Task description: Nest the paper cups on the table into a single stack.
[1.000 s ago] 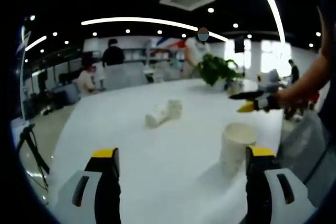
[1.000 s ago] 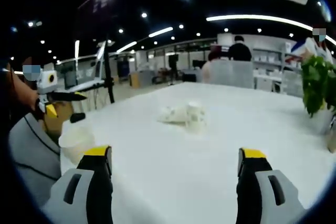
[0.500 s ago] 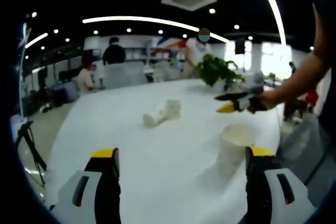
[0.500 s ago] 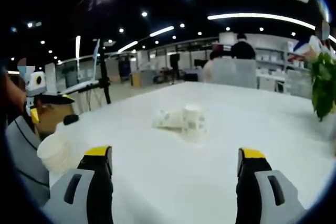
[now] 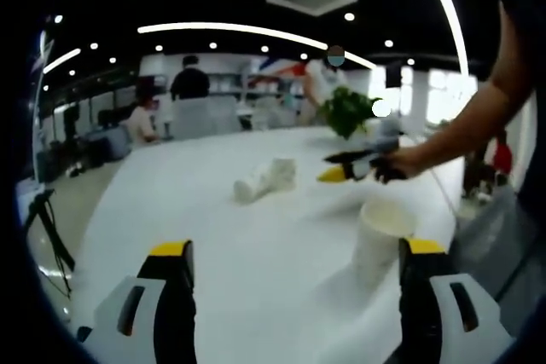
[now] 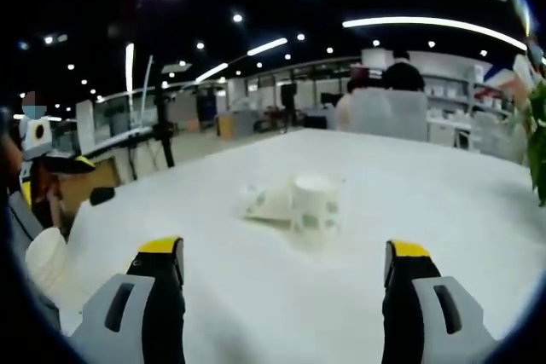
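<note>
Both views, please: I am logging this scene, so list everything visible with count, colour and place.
upright cup: one, white with a faint print, mid-table.
lying cup: one, white, on its side beside the upright cup.
plain cup: one, white, upright at the near table edge.
table: one, white.
plant: one, green, far table end.
people: several, in the background.
right tool: yellow-tipped, held over the table.
left tool: jaws apart, yellow-tipped.
</note>
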The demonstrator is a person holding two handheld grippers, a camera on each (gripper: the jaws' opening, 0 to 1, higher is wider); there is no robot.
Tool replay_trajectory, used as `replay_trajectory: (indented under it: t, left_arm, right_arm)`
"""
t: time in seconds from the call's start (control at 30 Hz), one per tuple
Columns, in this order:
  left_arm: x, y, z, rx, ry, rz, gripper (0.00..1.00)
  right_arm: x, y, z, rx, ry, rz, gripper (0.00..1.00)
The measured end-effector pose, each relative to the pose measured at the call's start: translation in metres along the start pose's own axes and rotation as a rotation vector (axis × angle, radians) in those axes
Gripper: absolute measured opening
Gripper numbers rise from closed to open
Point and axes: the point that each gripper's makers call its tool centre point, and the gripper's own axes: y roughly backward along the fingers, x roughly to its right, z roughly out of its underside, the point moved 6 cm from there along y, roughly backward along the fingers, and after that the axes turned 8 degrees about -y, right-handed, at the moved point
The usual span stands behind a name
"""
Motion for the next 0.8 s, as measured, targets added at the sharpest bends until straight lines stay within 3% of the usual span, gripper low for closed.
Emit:
replay_trajectory:
  t: [0.5, 0.7, 0.77, 0.8]
  left_arm:
    - [-0.006, 0.004, 0.001, -0.005, 0.02, -0.021, 0.98]
    - [-0.01, 0.009, 0.003, -0.018, 0.02, -0.033, 0.97]
    - [-0.01, 0.011, 0.005, -0.027, 0.021, -0.035, 0.97]
    - [-0.01, 0.012, 0.006, -0.03, 0.023, -0.035, 0.97]
  right_arm:
    - [0.02, -0.049, -0.006, -0.004, -0.002, 0.022, 0.9]
    - [0.027, -0.068, 0.0, -0.04, 0.015, 0.015, 0.75]
    - [0.031, -0.074, 0.006, -0.099, 0.044, 0.027, 0.7]
    - [0.033, -0.077, 0.006, -0.089, 0.045, 0.026, 0.66]
